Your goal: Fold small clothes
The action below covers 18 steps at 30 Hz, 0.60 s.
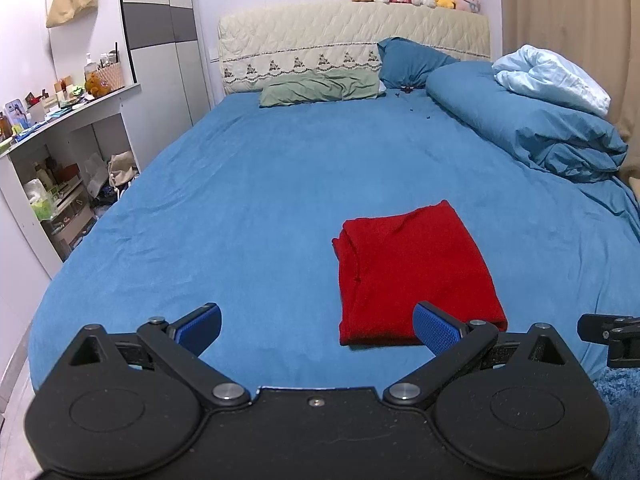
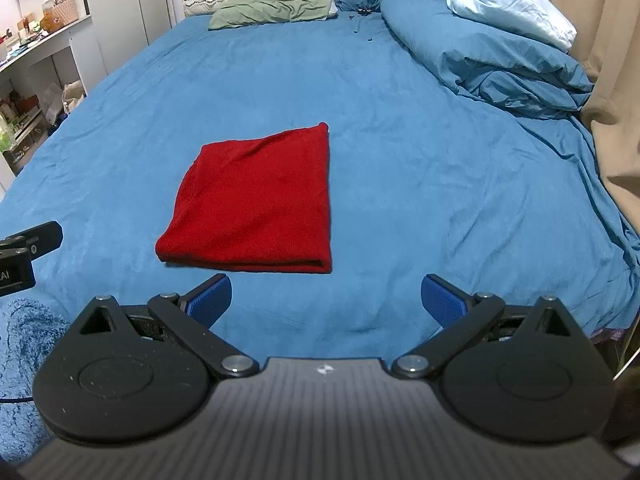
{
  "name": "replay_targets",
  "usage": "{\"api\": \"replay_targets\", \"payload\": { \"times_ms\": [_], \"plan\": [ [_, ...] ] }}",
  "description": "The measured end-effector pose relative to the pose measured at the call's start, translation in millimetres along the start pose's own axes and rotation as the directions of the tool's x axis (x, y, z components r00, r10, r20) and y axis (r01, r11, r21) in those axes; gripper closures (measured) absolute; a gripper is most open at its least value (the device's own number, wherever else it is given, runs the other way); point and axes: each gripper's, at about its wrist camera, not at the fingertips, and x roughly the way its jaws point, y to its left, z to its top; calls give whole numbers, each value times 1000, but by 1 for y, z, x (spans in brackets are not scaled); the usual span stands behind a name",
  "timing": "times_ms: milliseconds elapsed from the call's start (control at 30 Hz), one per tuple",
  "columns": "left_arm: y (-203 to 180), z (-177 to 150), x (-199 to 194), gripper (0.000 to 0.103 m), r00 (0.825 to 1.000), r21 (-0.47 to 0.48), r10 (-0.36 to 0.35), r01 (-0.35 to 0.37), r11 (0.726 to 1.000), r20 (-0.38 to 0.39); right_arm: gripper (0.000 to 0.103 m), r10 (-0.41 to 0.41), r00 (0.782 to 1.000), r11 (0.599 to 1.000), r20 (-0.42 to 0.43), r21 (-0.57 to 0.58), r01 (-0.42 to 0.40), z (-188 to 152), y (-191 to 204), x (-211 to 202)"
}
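Observation:
A red garment lies folded into a rough rectangle on the blue bed sheet, near the bed's front edge. It also shows in the right wrist view, lying flat. My left gripper is open and empty, hovering just in front and to the left of the garment. Its right pad overlaps the garment's near edge in the view. My right gripper is open and empty, just in front and to the right of the garment. Neither gripper touches the cloth.
A bunched blue duvet with a pale blue blanket lies at the right. A green pillow and a blue pillow rest at the headboard. Cluttered white shelves stand left of the bed. A beige curtain hangs right.

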Motion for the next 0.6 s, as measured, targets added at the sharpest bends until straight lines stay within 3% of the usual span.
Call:
{"api": "replay_targets", "payload": {
  "times_ms": [600],
  "plan": [
    [-1,1,-1,0,1000,-1,-7,7,1000,-2,0,1,1000,1000,-3,-1,-1,-1,3,1]
  ]
}}
